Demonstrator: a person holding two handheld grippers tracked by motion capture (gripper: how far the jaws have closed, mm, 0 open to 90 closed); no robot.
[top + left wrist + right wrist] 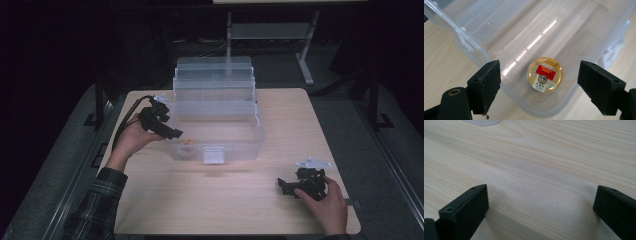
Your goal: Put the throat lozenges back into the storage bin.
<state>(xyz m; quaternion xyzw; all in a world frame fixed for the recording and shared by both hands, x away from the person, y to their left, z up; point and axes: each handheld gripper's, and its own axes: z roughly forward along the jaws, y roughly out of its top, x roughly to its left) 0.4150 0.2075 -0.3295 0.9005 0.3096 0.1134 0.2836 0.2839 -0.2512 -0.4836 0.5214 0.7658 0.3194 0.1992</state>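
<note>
Hovering over the near-left corner of the clear plastic box (pixel 216 122), the left gripper (pixel 172 133) is held up off the table (pixel 200 200) by the person's left hand (pixel 131 139), its jaws tipped down toward the box's inside; in the left gripper view those jaws stand wide apart with nothing between them, one over the box's rim and the other beyond its curved corner wall. Below them, on the floor of the clear plastic box (pixel 564 32), lies a small round tin (pixel 544 74), flat, its gold lid with a red label facing up; it sits close to the box's rounded corner and touches neither jaw. From the high view the small round tin (pixel 188 145) shows as an orange spot in the box's front-left corner, just left of the white latch (pixel 213 155) on the box's front wall. The box's lid is swung back, with tiered trays rising behind the box's open well. The right gripper (pixel 283 185) rests low on the table, well to the right of the box and nearer the person, held in the right hand (pixel 327 200); the right gripper view shows its jaws spread wide over bare wood, gripping nothing.
</note>
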